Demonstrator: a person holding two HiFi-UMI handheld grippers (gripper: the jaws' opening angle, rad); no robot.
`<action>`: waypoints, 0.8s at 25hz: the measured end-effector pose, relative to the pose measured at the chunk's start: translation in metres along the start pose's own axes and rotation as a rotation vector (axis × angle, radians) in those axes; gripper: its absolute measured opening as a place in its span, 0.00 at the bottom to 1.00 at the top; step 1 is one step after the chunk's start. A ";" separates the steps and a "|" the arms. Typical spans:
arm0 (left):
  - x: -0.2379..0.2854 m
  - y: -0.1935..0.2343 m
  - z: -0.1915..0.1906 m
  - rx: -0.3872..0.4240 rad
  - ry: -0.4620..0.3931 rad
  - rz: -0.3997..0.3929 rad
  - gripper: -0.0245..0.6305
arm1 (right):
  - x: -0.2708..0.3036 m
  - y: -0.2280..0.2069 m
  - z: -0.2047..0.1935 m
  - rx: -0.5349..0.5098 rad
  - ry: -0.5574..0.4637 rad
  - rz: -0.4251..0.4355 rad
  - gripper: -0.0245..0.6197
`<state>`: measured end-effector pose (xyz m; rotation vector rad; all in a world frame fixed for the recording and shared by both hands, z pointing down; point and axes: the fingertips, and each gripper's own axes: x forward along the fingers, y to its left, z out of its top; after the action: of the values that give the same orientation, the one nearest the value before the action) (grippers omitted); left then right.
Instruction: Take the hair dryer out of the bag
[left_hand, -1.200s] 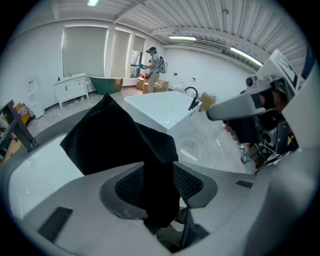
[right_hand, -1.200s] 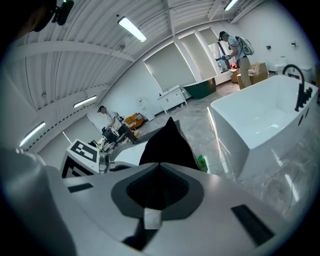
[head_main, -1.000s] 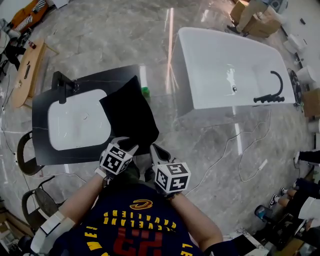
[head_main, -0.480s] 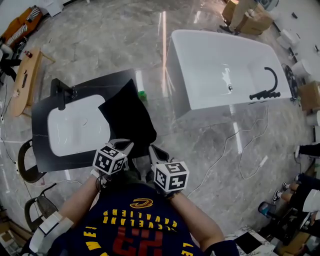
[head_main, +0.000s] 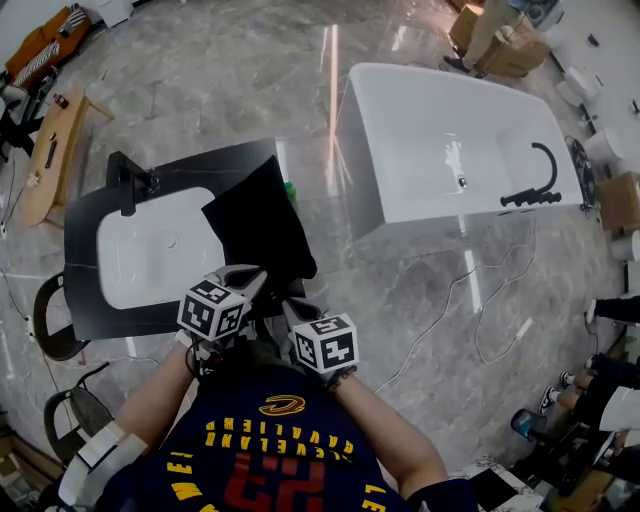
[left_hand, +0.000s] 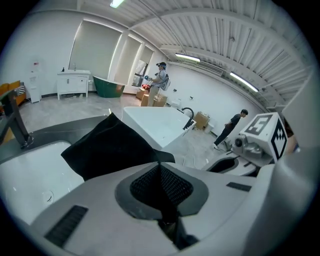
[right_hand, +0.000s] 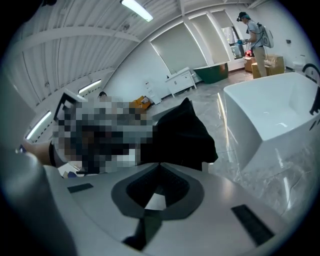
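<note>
The hair dryer itself doesn't show from where I'm watching; all I get is the black bag (head_main: 258, 225), so if it's in there, the cloth hides it. The bag lies on the dark counter (head_main: 85, 250), draped over the right rim of the white basin (head_main: 150, 250), with one corner peaked up. My left tongs (head_main: 256, 271) have just been closing and now they're clenched, and in the left gripper view the bag's near edge runs straight into the closed pads, so I'm calling that a pinch on the cloth. My right tongs (head_main: 287, 304) are clenched on nothing, just beside the left pair and just short of the bag's near edge. A black faucet (head_main: 130, 175) stands at the basin's far left corner. Across the marble floor (head_main: 420, 290), well apart to the right, sits a white bathtub (head_main: 440, 140).
</note>
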<state>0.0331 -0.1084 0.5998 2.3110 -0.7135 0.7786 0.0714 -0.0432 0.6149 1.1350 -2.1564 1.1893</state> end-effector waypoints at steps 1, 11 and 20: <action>-0.002 0.003 0.004 0.000 -0.009 0.002 0.06 | 0.004 -0.002 -0.003 -0.006 0.013 -0.012 0.05; -0.009 0.032 0.020 -0.009 -0.061 0.038 0.06 | 0.033 -0.018 0.005 -0.048 0.028 -0.107 0.05; -0.013 0.041 0.026 -0.052 -0.157 0.037 0.06 | 0.061 -0.029 0.027 -0.102 0.058 -0.201 0.22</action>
<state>0.0071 -0.1494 0.5887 2.3366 -0.8372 0.5916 0.0601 -0.1023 0.6559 1.2241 -1.9832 1.0001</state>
